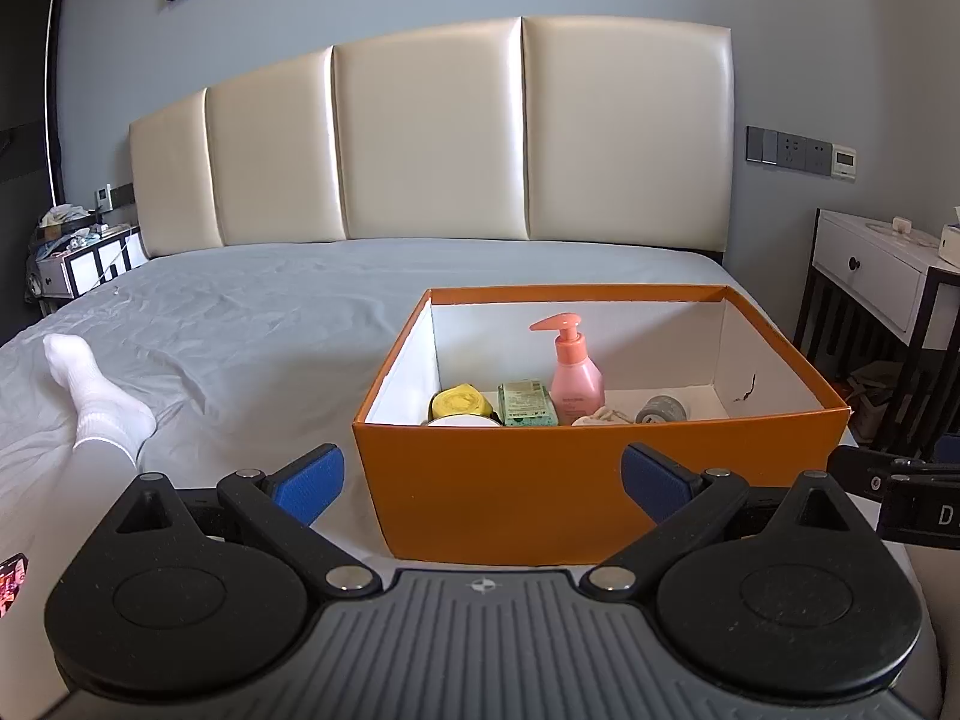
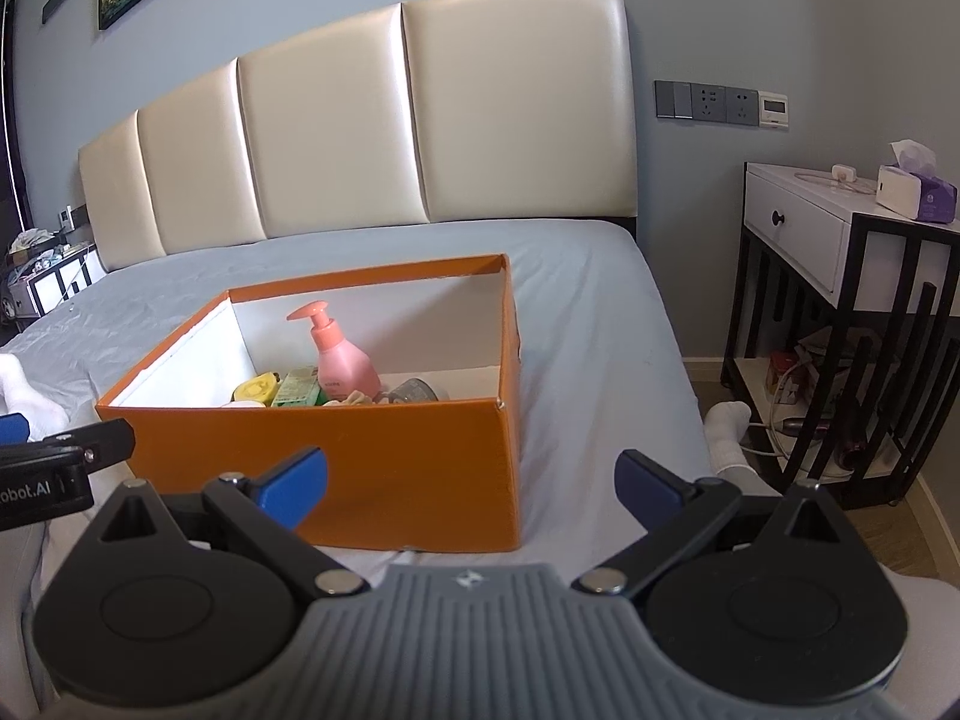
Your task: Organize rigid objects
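Observation:
An open orange box (image 1: 540, 480) (image 2: 384, 462) stands on the bed. Inside it a pink pump bottle (image 1: 575, 373) (image 2: 342, 354) stands upright, with a green packet (image 1: 527, 403) (image 2: 297, 389), a yellow item (image 1: 459, 403) (image 2: 257, 389), a white lid (image 1: 465, 421), a grey jar (image 1: 661, 409) (image 2: 414, 391) lying on its side and a beige item (image 1: 600, 417) (image 2: 354, 399). My left gripper (image 1: 483, 483) is open and empty, in front of the box's near wall. My right gripper (image 2: 471, 486) is open and empty, at the box's near right corner.
The bed has a pale blue sheet (image 1: 252, 324) and a cream headboard (image 1: 432, 132). A person's white-socked foot (image 1: 96, 396) lies on the left; another foot (image 2: 729, 435) hangs off the right side. A white nightstand (image 2: 840, 240) with a tissue box (image 2: 915, 192) stands to the right.

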